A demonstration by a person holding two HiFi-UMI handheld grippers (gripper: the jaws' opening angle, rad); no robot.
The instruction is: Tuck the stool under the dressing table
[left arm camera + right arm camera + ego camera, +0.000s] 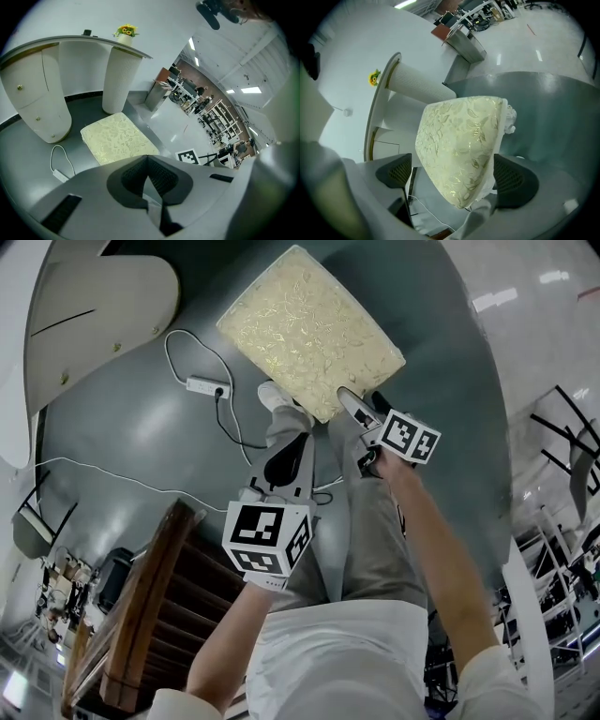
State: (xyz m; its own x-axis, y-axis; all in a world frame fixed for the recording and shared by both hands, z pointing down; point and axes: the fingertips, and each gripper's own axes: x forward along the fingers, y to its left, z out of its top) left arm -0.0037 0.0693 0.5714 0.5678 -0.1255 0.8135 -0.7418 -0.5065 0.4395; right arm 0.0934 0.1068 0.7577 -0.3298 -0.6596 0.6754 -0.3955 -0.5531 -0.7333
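Stool (309, 329) stands out in front of the dressing table (93, 38), with the right gripper (366, 407) wide around its corner.
The padded, cream brocade seat sits between the right jaws, unpressed; the left gripper (286, 460) is closed and empty. A one-corner push on that slick, yielding fabric may slip, or swing the stool into the white fluted pedestal (119, 77).

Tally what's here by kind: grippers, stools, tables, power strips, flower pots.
grippers: 2 (left gripper, right gripper)
stool: 1
dressing table: 1
power strip: 1
flower pot: 1
total: 6
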